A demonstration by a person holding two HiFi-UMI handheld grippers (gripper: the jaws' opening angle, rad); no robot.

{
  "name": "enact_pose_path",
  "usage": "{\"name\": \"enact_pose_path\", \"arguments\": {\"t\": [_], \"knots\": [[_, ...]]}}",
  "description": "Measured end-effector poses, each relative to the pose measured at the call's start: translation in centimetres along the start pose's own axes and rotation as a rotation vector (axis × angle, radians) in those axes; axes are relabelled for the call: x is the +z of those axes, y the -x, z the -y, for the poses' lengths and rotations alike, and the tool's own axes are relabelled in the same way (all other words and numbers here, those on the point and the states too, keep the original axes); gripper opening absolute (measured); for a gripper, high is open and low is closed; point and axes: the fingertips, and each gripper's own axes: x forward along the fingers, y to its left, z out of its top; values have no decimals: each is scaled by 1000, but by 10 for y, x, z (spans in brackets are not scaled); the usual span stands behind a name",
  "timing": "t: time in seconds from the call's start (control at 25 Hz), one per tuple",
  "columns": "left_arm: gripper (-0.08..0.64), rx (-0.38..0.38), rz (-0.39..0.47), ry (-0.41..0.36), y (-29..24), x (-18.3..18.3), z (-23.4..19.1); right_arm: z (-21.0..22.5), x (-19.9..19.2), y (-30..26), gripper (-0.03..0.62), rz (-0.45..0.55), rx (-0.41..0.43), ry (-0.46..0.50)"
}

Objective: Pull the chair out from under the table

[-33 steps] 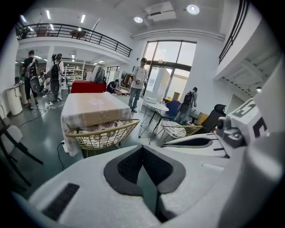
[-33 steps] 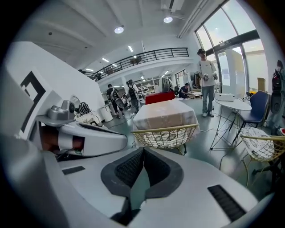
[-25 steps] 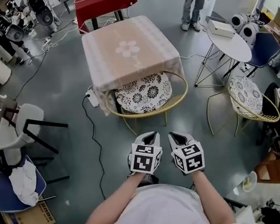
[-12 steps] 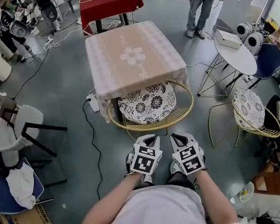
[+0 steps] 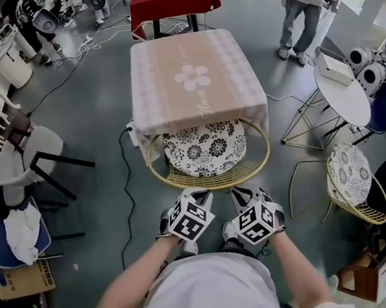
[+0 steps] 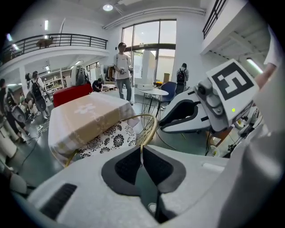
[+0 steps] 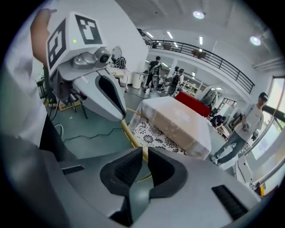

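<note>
Yellow wire hoop of the chair [image 5: 211, 181] curves just ahead of both tongs. The seat with its patterned cushion [image 5: 205, 148] is tucked under the table [image 5: 193, 78], and only the back arc stands clear on your side.

Left gripper [image 5: 196, 197]: jaws pressed together, nothing between them. Right gripper [image 5: 245, 192]: likewise closed and empty. Both tilt down toward the near arc, close to it but apparently not touching.

Judgement: the step in hand is taking hold of the hoop.
- Open both tongs before you reach the rim; closed tips would only nudge it.
- Take the rim one gripper on each side of its middle, so the pull stays even and the chair does not swivel.
- Seat the rod deep between the pads before closing.
- Draw straight back toward yourself, keeping it low.
- Watch the tablecloth [image 5: 202, 116] hanging over the cushion; it may drag.
</note>
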Motion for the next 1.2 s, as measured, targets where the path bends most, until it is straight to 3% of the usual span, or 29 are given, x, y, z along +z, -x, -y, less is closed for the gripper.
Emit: {"name": "enact_pose_path", "arguments": {"t": [0.12, 0.4, 0.52, 0.8, 1.2], "knots": [[46, -4, -40, -35, -11, 1, -2, 7, -7, -7, 5, -7, 35, 90], [117, -19, -138, -220, -35, -1, 0, 13, -24, -21, 8, -30, 143, 290], [149, -42, -191, -260, -37, -12, -1, 7, -26, -24, 69, -37, 199, 348], [152, -14, -299, -356, -54, -32, -16, 2, -32, -47, 84, -50, 250, 499], [149, 0, -437, -560, -74, -50, -22, -1, -41, -69, 69, -72, 309, 668]]}}
